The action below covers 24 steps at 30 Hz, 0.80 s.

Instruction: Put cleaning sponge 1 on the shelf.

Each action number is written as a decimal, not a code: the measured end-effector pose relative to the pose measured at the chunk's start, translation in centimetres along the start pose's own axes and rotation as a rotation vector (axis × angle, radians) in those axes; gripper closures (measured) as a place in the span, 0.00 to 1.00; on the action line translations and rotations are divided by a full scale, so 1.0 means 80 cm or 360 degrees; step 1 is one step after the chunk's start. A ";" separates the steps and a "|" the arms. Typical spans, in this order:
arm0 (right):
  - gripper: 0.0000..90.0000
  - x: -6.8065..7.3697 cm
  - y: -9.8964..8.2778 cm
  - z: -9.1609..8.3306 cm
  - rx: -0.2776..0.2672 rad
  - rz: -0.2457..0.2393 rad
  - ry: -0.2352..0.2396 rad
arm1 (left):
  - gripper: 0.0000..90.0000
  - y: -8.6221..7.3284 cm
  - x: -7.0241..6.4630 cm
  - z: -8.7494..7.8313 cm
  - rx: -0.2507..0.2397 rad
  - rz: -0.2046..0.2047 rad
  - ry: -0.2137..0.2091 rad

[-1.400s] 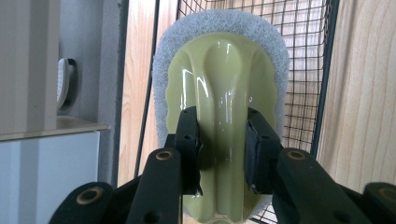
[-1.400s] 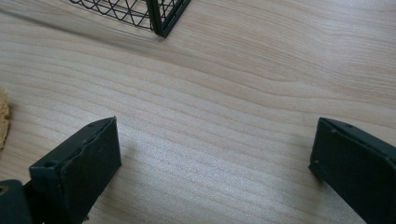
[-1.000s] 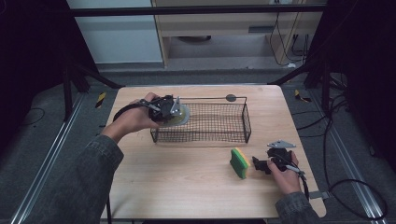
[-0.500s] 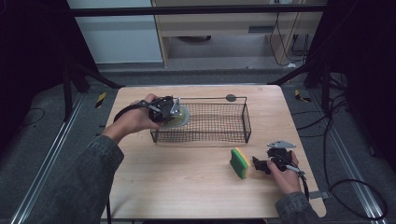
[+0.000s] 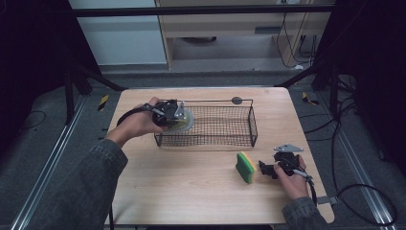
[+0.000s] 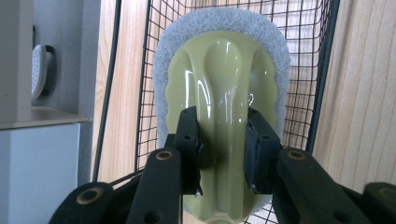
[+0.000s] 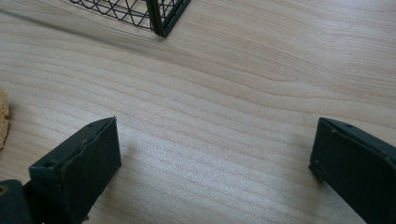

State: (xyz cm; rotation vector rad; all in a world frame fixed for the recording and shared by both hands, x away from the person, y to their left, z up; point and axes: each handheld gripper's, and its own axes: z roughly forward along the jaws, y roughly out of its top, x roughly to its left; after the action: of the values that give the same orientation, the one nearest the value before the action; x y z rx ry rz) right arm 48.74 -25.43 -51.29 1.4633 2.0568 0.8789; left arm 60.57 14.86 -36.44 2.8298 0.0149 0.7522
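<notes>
Left gripper view first: scrubber (image 6: 224, 93) clamped by its glossy green handle, left gripper (image 6: 223, 140) pads pressed on both sides, white pad facing away toward the mesh.

Placed where, going by the high view?

At the 9 o'clock end of the wire basket (image 5: 252, 125), about level with the rim, hand close behind. Hard to tell whether resting on the basket floor or hanging just above it.

So how far along?

Roughly halfway, as a judgement. Scrubber (image 5: 184, 122) brought to the basket but not let go. Left to do: lower, open the jaws, pull the hand clear.

And the second piece?

Sponge (image 5: 245, 167), yellow and green, standing on edge on the table (image 5: 191, 191), at about 5 o'clock from the basket and well outside it. Not gripped.

Right gripper?

Right gripper (image 5: 264, 168) just at 3 o'clock of the sponge, low on the wood. Jaws spread wide in the right gripper view, nothing but bare grain between them, with a basket corner up at 11 o'clock.

Anything else in the basket?

Nothing seen on the mesh from 12 o'clock round to 3 o'clock. Probably next: sponge picked up and carried over to the basket.
</notes>
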 end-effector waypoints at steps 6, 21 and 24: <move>0.02 0.000 0.000 0.000 -0.0001 -0.0001 0.0000 | 0.78 -0.002 -0.002 0.004 -0.0003 -0.0006 -0.0020; 0.02 0.000 0.000 0.000 -0.0001 -0.0001 0.0000 | 0.78 -0.006 -0.003 0.011 0.0019 -0.0014 -0.0052; 0.02 0.000 0.000 0.000 -0.0001 -0.0001 0.0000 | 0.78 -0.006 -0.003 0.014 0.0028 -0.0014 -0.0063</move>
State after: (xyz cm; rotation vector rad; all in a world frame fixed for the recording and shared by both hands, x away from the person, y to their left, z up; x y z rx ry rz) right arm 48.74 -25.42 -51.29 1.4621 2.0569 0.8791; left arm 60.92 15.13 -37.60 2.8587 0.0281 0.6974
